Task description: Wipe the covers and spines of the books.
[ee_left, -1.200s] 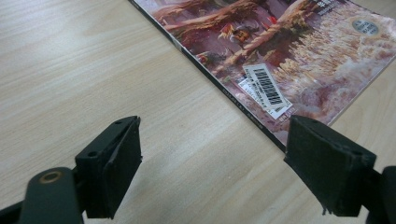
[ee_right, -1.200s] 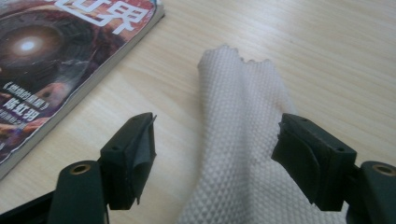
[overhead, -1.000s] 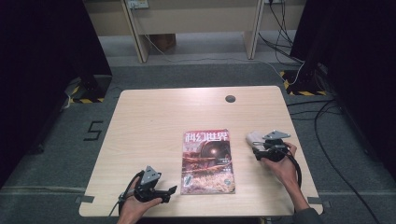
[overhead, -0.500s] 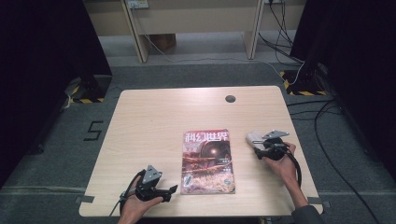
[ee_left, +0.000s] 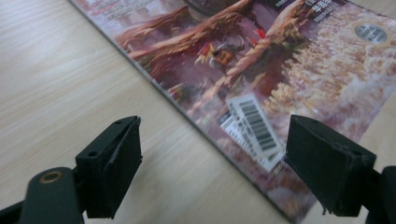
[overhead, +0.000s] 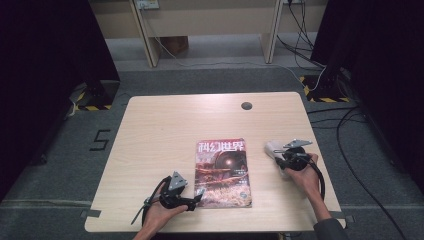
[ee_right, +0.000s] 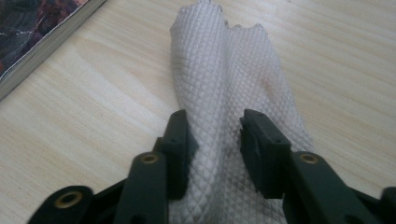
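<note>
A magazine point(overhead: 222, 172) with a reddish cover lies flat in the middle of the wooden table point(overhead: 160, 130). My left gripper point(overhead: 196, 199) hovers at its lower left corner, jaws wide open. In the left gripper view the barcode corner of the magazine point(ee_left: 261, 70) lies between and beyond the left gripper point(ee_left: 212, 140), untouched. To the right of the magazine, a white waffle-textured cloth point(overhead: 272, 148) lies bunched on the table. My right gripper point(ee_right: 215, 128) has just been closing its jaws, and the pads now pinch a fold of the cloth point(ee_right: 219, 60).
A small dark round hole point(overhead: 246, 106) sits near the table's far edge. Beyond the table stand pale desk legs point(overhead: 145, 30) with cables point(overhead: 330, 75) on the grey floor. The magazine's edge point(ee_right: 42, 37) lies left of the cloth.
My left gripper has slid right to the magazine's lower left corner. The right hand has stayed over the cloth.
</note>
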### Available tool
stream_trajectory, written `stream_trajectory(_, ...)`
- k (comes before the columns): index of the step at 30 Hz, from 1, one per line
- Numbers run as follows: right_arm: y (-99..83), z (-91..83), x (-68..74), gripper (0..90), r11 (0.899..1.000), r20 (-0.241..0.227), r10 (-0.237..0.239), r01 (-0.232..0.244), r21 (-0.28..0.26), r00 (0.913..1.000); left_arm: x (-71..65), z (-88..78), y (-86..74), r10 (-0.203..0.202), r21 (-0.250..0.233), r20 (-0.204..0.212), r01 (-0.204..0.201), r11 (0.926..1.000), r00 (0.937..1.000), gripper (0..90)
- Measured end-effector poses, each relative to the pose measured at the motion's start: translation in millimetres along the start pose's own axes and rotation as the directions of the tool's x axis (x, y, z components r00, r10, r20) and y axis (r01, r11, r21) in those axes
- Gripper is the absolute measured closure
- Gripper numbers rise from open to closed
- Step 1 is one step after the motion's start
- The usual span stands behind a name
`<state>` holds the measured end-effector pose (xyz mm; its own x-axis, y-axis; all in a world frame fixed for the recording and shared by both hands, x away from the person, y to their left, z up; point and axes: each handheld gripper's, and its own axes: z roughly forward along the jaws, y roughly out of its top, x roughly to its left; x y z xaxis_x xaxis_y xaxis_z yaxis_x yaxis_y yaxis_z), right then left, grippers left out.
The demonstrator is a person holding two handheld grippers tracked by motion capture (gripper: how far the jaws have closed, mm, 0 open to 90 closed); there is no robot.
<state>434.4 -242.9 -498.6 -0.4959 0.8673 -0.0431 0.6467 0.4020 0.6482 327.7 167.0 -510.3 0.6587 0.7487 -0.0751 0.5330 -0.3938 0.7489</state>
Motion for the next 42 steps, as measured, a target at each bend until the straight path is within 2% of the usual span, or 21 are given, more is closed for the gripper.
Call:
stream_trajectory(4, 0.4, -1.3, 0.3, 75.0, 1.0, 0.007, -0.017, 0.017, -0.01, 0.9998, -2.9, 8.6, 4.6, 0.004, 0.006, 0.006, -0.004, 1.0, 1.0, 17.9)
stream_trajectory(8, 1.4, -2.8, -0.1, 78.4, 0.999, 0.009, -0.025, 0.025, -0.027, 0.9997, -4.3, 15.3, 6.3, 0.001, 0.015, 0.011, -0.001, 0.9999, 0.9999, 17.7)
stream_trajectory(15, 12.4, -13.5, 4.4, 79.7, 0.996, 0.01, -0.036, 0.037, -0.08, 0.9993, -5.1, 20.0, 8.8, -0.014, 0.019, 0.029, 0.013, 0.9997, 0.9995, 17.3)
stream_trajectory(24, 26.5, -14.5, 17.3, 79.6, 0.991, -0.012, -0.066, 0.065, -0.114, 0.9977, -6.0, 20.0, 12.1, -0.003, 0.044, 0.041, 0.001, 0.999, 0.9992, 20.0)
stream_trajectory(28, 34.9, -14.3, 27.3, 79.6, 0.988, -0.027, -0.09, 0.086, -0.129, 0.9956, -8.7, 18.6, 11.5, -0.005, 0.043, 0.025, 0.004, 0.9991, 0.9997, 21.6)
stream_trajectory(31, 44.8, -10.4, 42.3, 79.5, 0.983, -0.051, -0.13, 0.122, -0.134, 0.9902, -10.6, 18.1, 11.7, -0.002, 0.043, 0.016, 0.002, 0.9991, 0.9999, 23.0)
stream_trajectory(32, 44.8, -10.4, 42.3, 79.5, 0.983, -0.051, -0.13, 0.122, -0.134, 0.9902, -11.2, 17.8, 11.9, 0.0, 0.044, 0.012, 0.0, 0.9991, 0.9999, 23.0)
stream_trajectory(38, 58.8, -0.6, 64.5, 79.3, 0.978, -0.083, -0.171, 0.159, -0.136, 0.9818, -15.7, 16.4, 11.4, 0.008, 0.039, -0.011, -0.008, 0.9992, 0.9999, 25.4)
stream_trajectory(42, 64.8, 8.3, 75.8, 79.3, 0.975, -0.098, -0.197, 0.184, -0.127, 0.9755, -21.3, 15.4, 10.5, 0.016, 0.045, 0.001, -0.016, 0.9989, 0.9999, 25.5)
